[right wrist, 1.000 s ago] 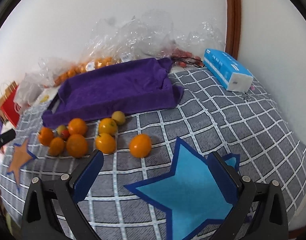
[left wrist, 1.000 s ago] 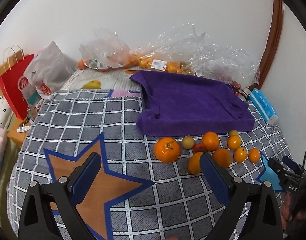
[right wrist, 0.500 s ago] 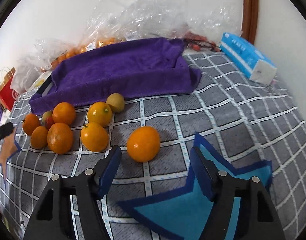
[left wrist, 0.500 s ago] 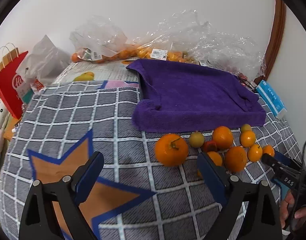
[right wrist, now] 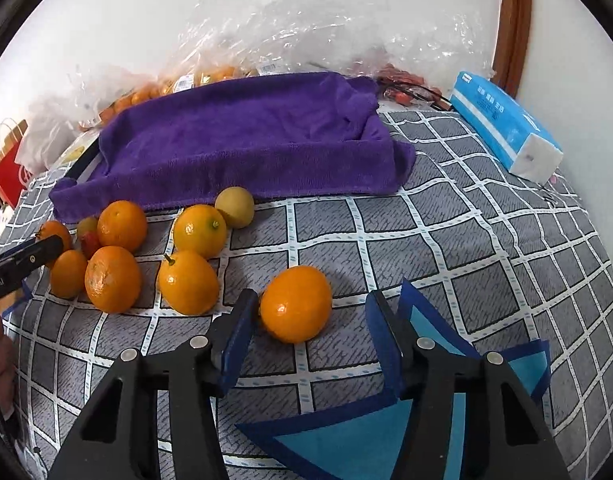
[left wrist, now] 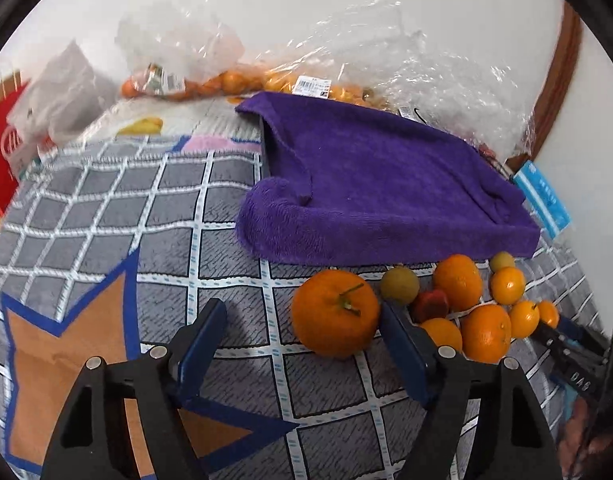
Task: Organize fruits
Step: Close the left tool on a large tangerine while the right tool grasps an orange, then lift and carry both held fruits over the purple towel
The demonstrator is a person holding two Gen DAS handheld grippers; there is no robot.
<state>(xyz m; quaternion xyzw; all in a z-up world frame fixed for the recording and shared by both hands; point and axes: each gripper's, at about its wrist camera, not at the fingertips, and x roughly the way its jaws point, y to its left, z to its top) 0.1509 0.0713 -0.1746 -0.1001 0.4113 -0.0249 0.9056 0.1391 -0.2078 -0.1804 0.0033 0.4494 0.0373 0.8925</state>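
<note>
Right gripper alone shows blue tissue pack whole.

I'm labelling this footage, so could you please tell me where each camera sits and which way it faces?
Left wrist: sits on the left tongs, looking forward over the checked cloth at the big orange and purple towel; both blue fingers show, and the right tongs at the right edge.
Right wrist: sits on the right tongs, looking at the lone orange, the towel and the tissue pack; its fingers show, with the left tongs at the left edge.
Shared: the fruit cluster, towel, tissue pack, plastic bags.
</note>
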